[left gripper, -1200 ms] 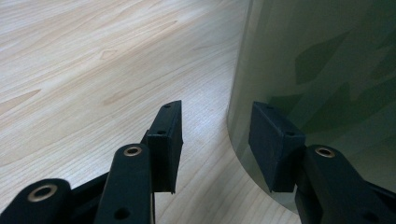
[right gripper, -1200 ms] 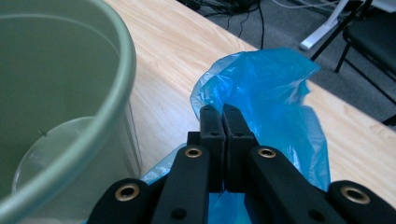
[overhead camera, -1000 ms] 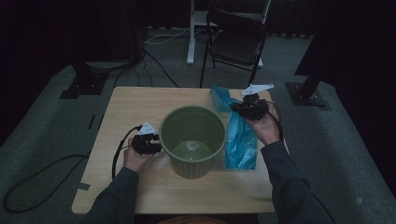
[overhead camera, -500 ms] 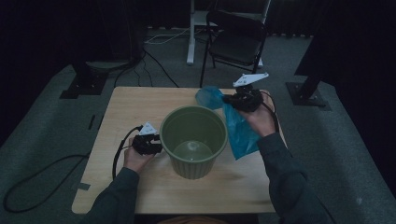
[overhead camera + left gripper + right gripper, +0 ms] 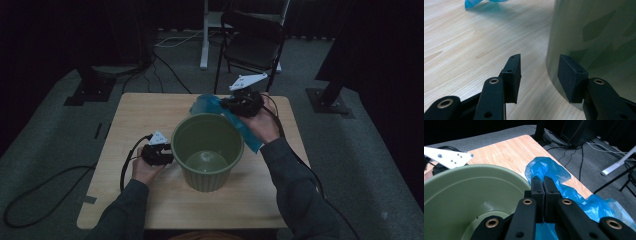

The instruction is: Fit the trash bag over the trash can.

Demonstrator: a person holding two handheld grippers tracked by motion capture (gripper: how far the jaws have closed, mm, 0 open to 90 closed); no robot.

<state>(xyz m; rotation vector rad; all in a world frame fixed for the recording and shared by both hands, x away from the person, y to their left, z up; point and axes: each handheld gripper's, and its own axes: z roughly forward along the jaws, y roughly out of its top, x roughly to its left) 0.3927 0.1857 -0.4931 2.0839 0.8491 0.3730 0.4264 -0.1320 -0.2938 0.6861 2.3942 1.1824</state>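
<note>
**Blue bag pinched above the bin**

Blue plastic bag (image 5: 235, 120) hung right of centre, clamped in the right gripper (image 5: 231, 104) over the green bin's (image 5: 207, 150) rim. Lower left, the left gripper (image 5: 539, 75) gaped, one jaw against the bin wall, gripping nothing.

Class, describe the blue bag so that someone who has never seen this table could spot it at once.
On the wooden table stands a large green bucket. Just behind its far right rim, the blue bag hangs pinched in the right claw. It is the sole crinkled, translucent blue thing there, beside hard plastic and wood.
</note>
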